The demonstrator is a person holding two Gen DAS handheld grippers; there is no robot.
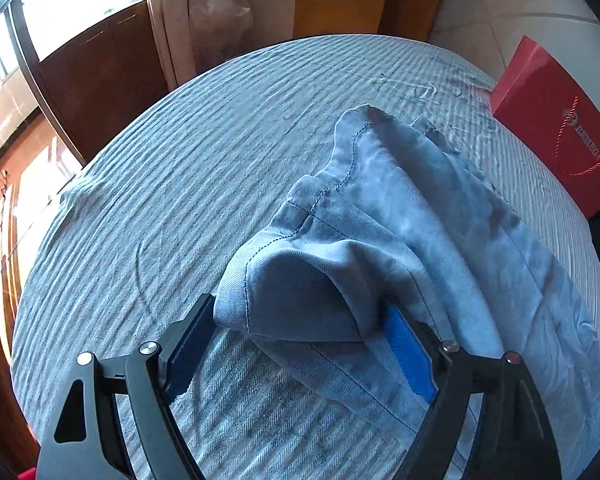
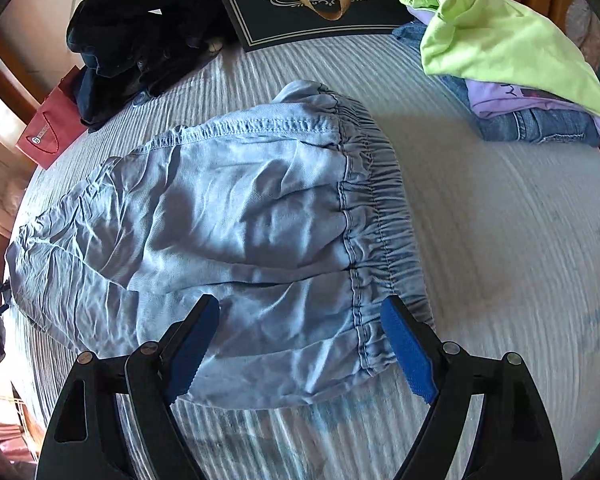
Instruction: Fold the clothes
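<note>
The light blue denim trousers (image 2: pixel 228 216) are spread across the striped bedspread (image 1: pixel 148 184), elastic waistband (image 2: pixel 376 200) to the right, probably for folding. A raised leg hem (image 1: pixel 296 292) sits between the spread jaws of the left hand-held gripper (image 1: pixel 300 344), seemingly ungripped; the right hand-held gripper (image 2: pixel 300 344) hovers open beside the waistband's near end.

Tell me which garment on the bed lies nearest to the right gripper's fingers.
The light blue pants with the elastic waistband, spread flat just ahead of the right gripper. The black garment and the stack topped by the green shirt lie at the far edge.
</note>
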